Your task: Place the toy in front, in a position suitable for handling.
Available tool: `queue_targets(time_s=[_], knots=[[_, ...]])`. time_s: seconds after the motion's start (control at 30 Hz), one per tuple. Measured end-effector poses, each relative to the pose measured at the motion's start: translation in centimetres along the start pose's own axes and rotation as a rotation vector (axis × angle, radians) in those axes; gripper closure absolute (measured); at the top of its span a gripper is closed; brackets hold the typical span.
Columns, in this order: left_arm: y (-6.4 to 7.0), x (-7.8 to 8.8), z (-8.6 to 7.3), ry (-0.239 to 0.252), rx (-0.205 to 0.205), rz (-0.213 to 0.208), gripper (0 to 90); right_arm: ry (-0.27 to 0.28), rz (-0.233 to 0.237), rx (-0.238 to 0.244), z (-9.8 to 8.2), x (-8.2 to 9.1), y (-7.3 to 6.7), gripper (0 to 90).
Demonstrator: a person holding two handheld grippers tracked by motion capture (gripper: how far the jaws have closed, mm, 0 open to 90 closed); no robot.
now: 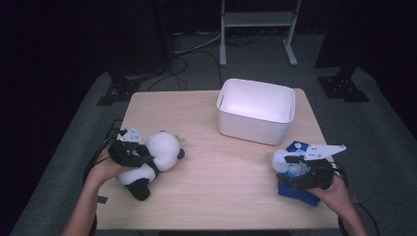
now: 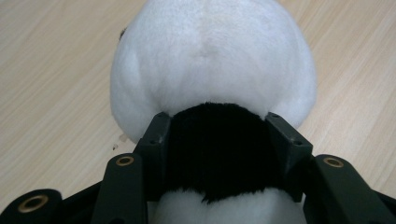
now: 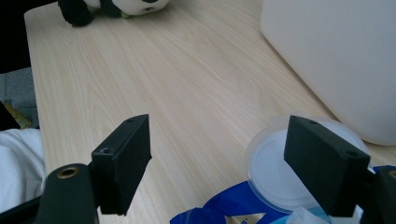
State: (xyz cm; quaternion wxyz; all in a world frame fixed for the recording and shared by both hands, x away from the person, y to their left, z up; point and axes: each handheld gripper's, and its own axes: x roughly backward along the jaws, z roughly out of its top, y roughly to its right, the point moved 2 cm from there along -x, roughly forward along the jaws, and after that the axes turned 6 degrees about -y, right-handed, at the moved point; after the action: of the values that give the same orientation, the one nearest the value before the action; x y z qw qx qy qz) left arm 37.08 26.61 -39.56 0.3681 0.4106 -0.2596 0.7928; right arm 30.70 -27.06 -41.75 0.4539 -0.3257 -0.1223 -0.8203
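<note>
A black-and-white panda plush (image 1: pixel 164 147) lies on its side at the left of the wooden table (image 1: pixel 221 167). My left gripper (image 1: pixel 140 156) is shut on it. In the left gripper view the pads press both sides of the black band behind the panda's white head (image 2: pixel 210 60), with the left gripper (image 2: pixel 217 123) around its neck. At the right front lies a blue wipes pack (image 1: pixel 297 191) with a round white lid (image 3: pixel 271 172). My right gripper (image 1: pixel 295 169) hovers over it. In the right gripper view the right gripper (image 3: pixel 219 154) stands open, nothing between its pads.
A white plastic bin (image 1: pixel 223 101) stands at the back right of the table, close behind the wipes pack; its wall (image 3: pixel 336 56) rises beside my right jaw. The panda (image 3: pixel 116 7) lies far across the bare wood. Table edges and a dark floor with cables surround everything.
</note>
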Motion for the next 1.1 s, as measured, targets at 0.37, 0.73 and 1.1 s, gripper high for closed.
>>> queue_targets(time_s=[0.37, 0.73, 1.1], knots=[[0.8, 2.4, 1.7, 0.054, -0.048, -0.023, 50.5, 0.003, -0.004, -0.002, 0.1, 0.1, 0.0, 21.5], [3.3, 4.2, 5.8, 0.098, -0.16, -0.107, 51.7, 0.022, -0.009, -0.015, 0.0, 0.8, 0.4, 21.5], [6.5, 4.8, 11.2, 0.09, -0.314, -0.154, 51.9, 0.03, -0.014, -0.023, -0.1, 1.1, 0.8, 21.5]])
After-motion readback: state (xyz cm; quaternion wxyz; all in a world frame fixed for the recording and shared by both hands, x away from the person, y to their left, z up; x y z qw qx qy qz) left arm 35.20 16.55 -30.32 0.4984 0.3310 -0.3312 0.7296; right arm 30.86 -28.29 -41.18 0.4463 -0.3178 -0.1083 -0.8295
